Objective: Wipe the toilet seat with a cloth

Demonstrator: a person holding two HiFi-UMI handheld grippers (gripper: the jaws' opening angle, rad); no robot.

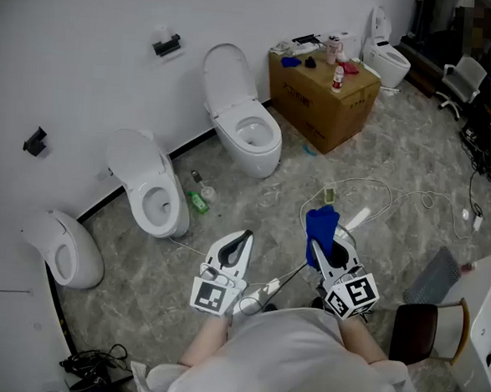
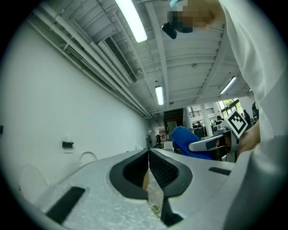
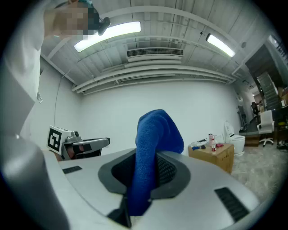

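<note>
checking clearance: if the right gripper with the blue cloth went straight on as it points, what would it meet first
Probably the white wall: the right gripper, shut on the blue cloth, faces it, brown cardboard box to its right. The white toilet left of that box might come first; height unclear.

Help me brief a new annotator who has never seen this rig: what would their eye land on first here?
The bright blue cloth clamped upright in the right gripper, low in the head view's centre, stands out most. Beyond it, a row of white toilets lines the wall, with a cardboard box at the far end. The left gripper is shut and empty.
</note>
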